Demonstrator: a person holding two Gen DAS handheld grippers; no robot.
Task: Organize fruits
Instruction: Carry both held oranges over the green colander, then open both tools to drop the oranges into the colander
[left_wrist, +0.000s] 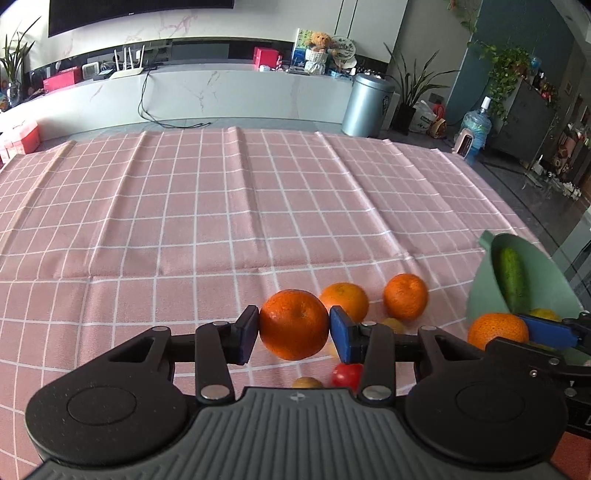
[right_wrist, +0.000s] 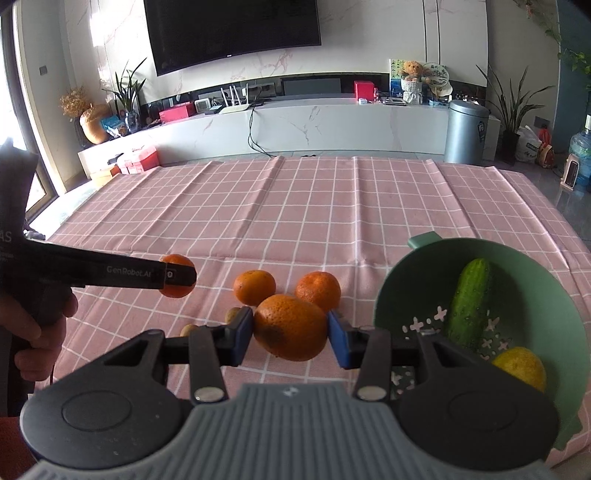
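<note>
Sorting is partly complete, judged from the current layout. Largest first: the table, under a pink checked cloth, carries the remaining loose fruit; the green colander at its right side already holds a cucumber and a yellow citrus.

Status of the tools:
- The left tool is pinching an orange clear above the cloth.
- The right tool is pinching a second orange just beside the colander rim.

Left to do, as a judgement: both held oranges need placing, then two more oranges on the cloth, then the small items.

View differences:
- The right wrist view shows the whole colander interior, the left tool side-on with its orange, and the person's left hand.
- The left wrist view alone shows a small red fruit and yellowish ones beneath the tool; the colander is cut off at its edge
</note>
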